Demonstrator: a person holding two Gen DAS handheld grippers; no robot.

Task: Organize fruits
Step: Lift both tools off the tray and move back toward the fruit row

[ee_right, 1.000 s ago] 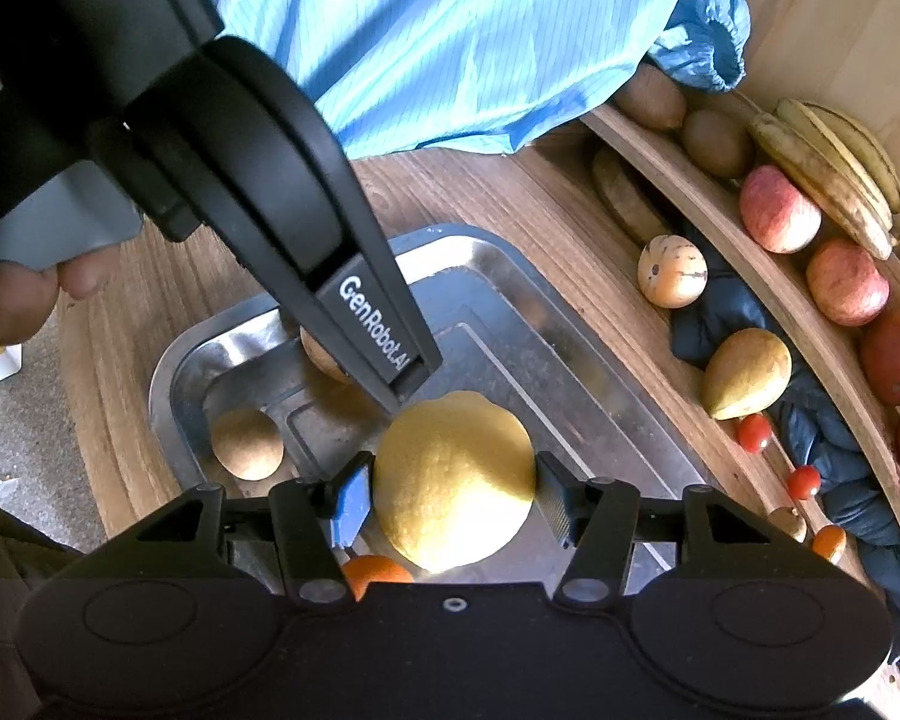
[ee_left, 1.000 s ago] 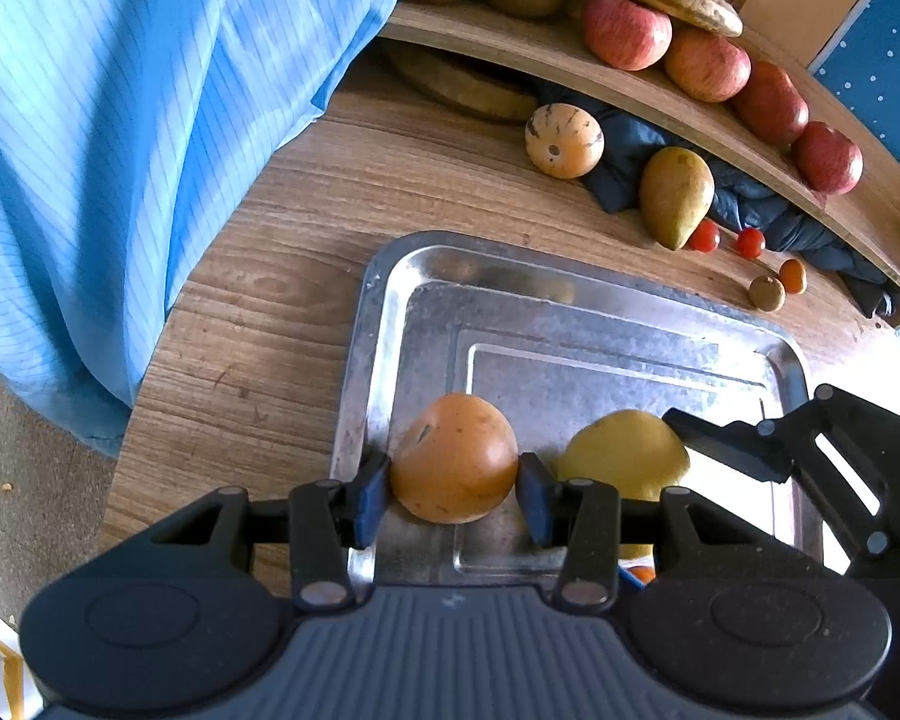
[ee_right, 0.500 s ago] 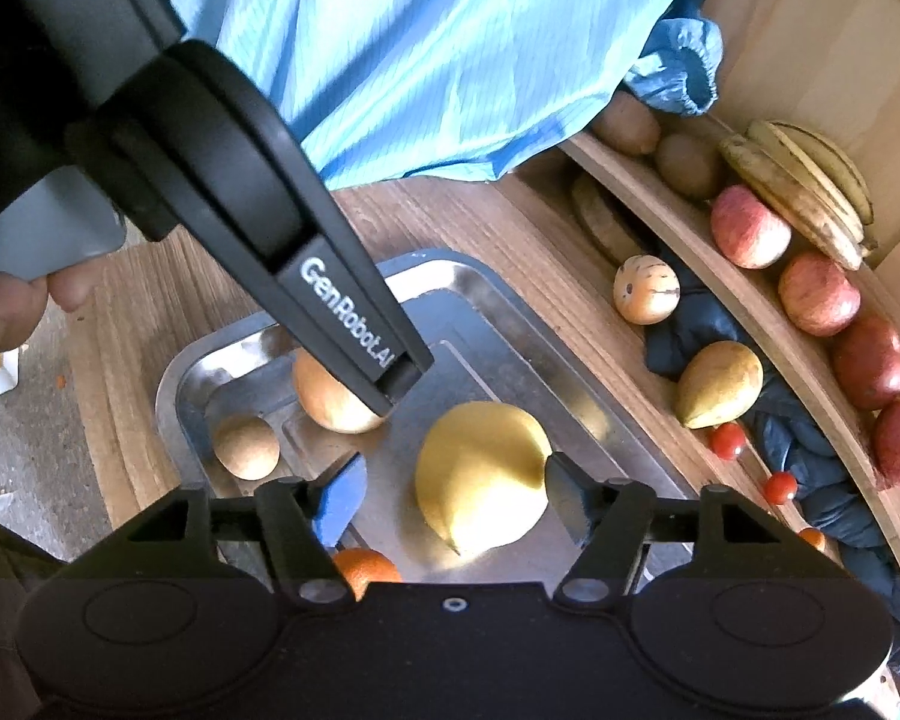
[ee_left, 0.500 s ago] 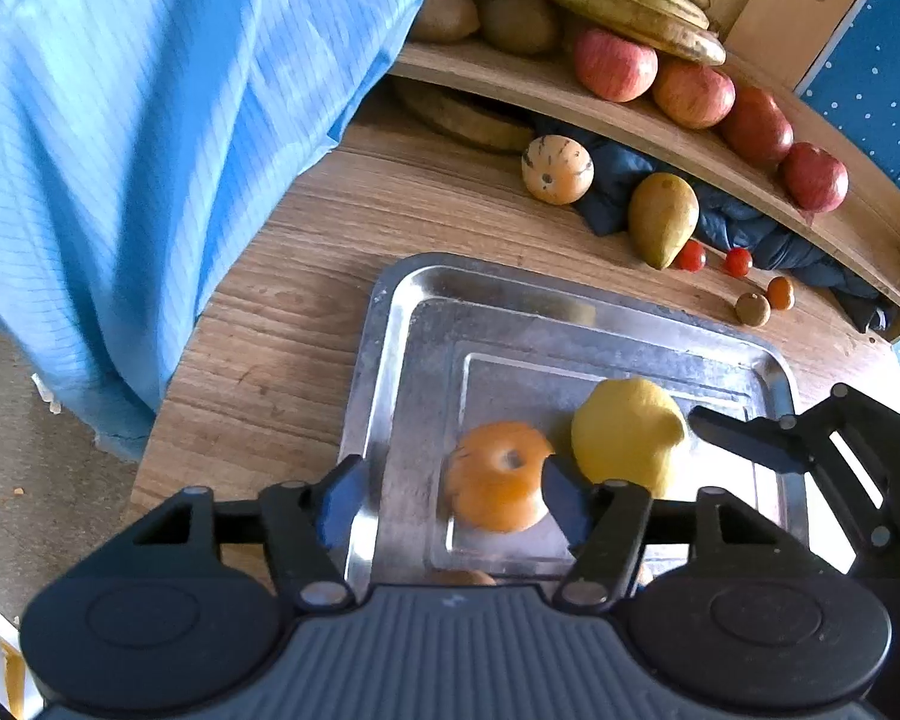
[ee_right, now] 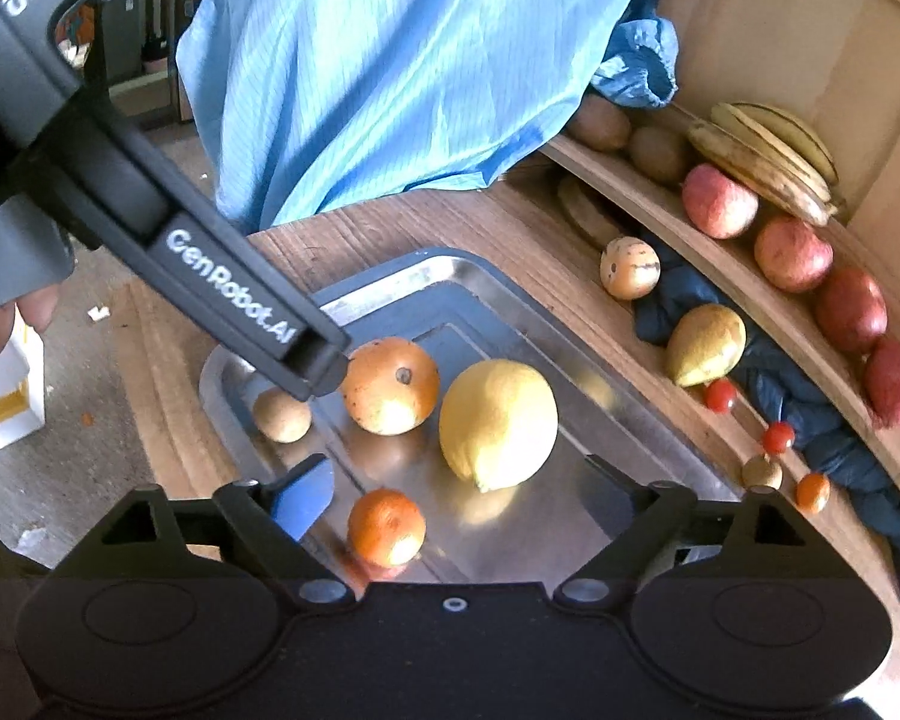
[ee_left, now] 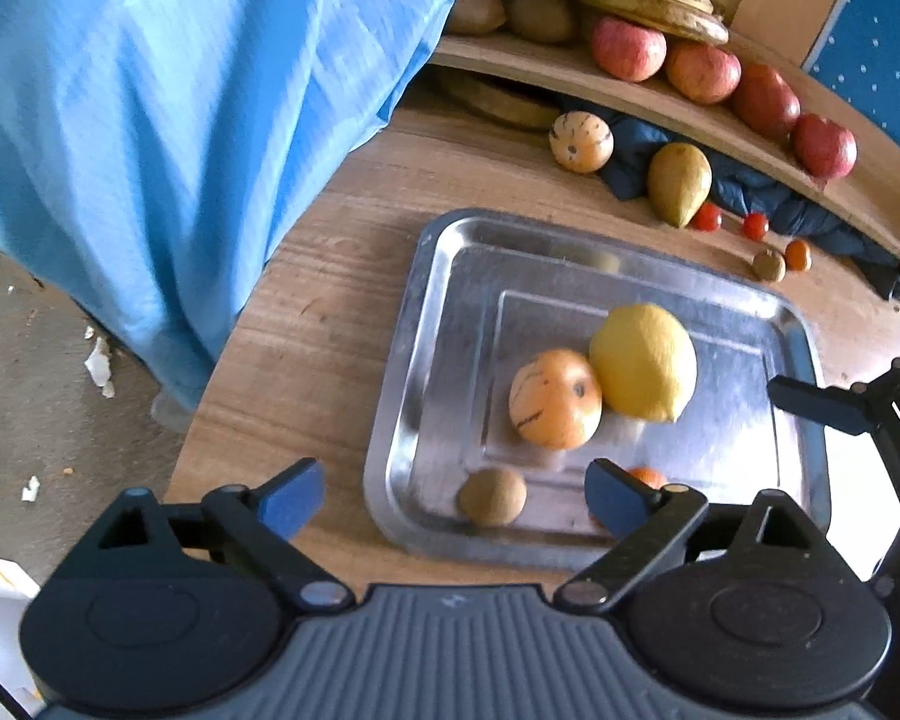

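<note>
Both grippers have let go: left gripper (ee_left: 453, 495) jaws have just been opening off the orange striped fruit (ee_left: 555, 397), right gripper (ee_right: 459, 483) jaws off the lemon (ee_right: 498, 423). Spread and empty, both hover above the metal tray (ee_left: 450, 276), where the two fruits lie touching.

Left wrist view looks steeply down over its own jaws onto the tray (ee_left: 402, 396) from the near edge, close in, facing the shelf (ee_left: 690, 114) at the back. Right wrist view sits at a shallower tilt, looking across the same tray (ee_right: 648, 420) from the other side, shelf (ee_right: 768, 312) sweeping down its right. Both catch the lemon (ee_left: 642, 360) (ee_right: 498, 423), the striped fruit (ee_left: 555, 397) (ee_right: 390, 384) beside it, the bench (ee_left: 306, 324) (ee_right: 510, 234) and the blue cloth (ee_left: 180, 108) (ee_right: 402, 60). Each view catches the other gripper: right gripper (ee_left: 858, 414) at the right edge, left gripper (ee_right: 150, 228) crossing upper left.
</note>
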